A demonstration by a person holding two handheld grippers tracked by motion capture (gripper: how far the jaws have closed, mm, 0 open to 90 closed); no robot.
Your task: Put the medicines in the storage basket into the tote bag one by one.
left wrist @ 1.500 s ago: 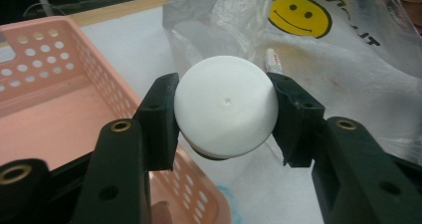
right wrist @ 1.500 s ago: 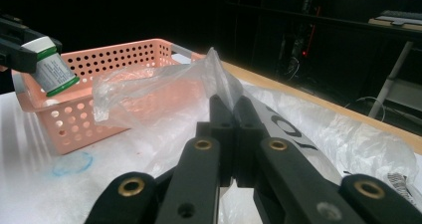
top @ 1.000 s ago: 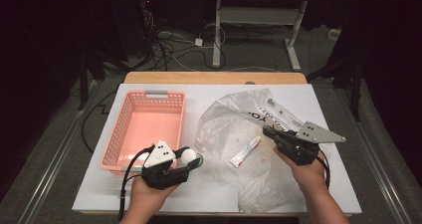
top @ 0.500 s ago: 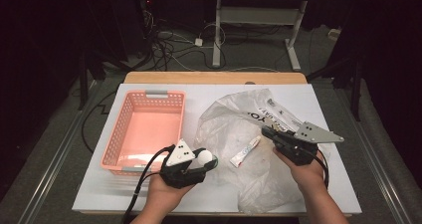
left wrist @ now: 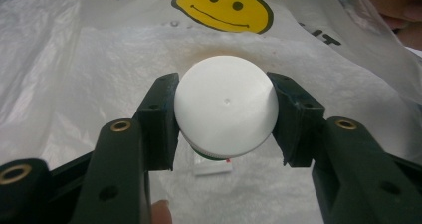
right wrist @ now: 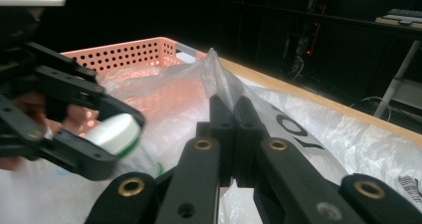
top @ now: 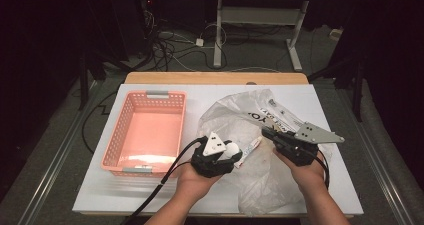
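White-topped surface (top: pixel 150 195) on wood, dark room, cables on floor (top: pixel 175 50). Left gripper (left wrist: pixel 225 117) fingers clamp white-capped bottle (left wrist: pixel 226 109); right gripper (right wrist: pixel 233 115) fingers pinch clear plastic bag (right wrist: pixel 298 134).

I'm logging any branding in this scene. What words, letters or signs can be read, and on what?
"YO": large black letters on the clear plastic bag, cut off by folds.
Yellow smiley face, a sign with no words, printed on the bag.
Black lettering beside the smiley: cropped, unreadable.
Small print on the bag's far edge: too small.
White bottle cap: blank.
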